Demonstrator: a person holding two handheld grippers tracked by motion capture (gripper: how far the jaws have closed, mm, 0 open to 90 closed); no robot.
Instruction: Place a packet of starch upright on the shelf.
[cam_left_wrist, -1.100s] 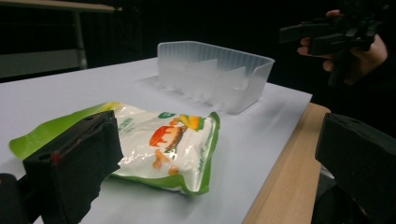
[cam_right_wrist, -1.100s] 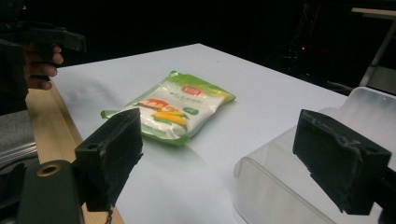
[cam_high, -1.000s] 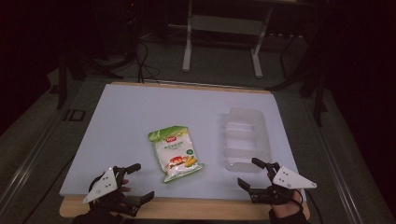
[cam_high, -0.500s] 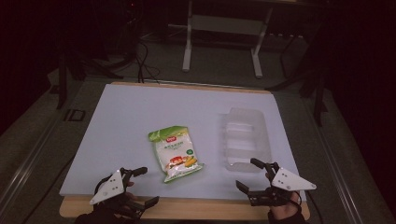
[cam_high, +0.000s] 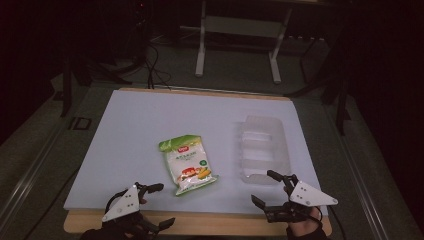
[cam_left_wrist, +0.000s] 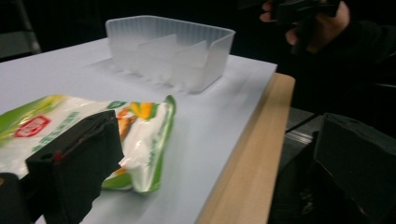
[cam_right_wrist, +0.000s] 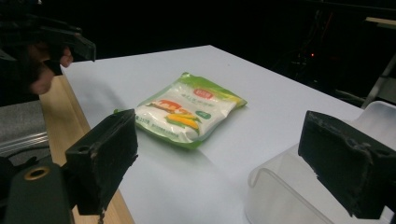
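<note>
Table (cam_high: 140, 130) first: we counted one white-topped board with a wooden near edge, one snack packet (cam_high: 188, 163), one clear plastic tray (cam_high: 262, 147) and two grippers; nothing else lay on the white surface. The packet, green-edged with a red label and a corn picture, lay flat near the middle of the table, closer to the near edge; in the high view its long axis ran from far-left to near-right, the green top end pointing away from us and slightly left, the pictured end towards the near edge. The tray, with inner dividers, sat to the packet's right, apart from it, its long side running front to back. We saw the left gripper (cam_high: 159, 204) at the near-left edge, jaws spread wide with nothing between them; the right gripper (cam_high: 266, 188), just beside the tray's near end, likewise stood agape and held nothing.
</note>
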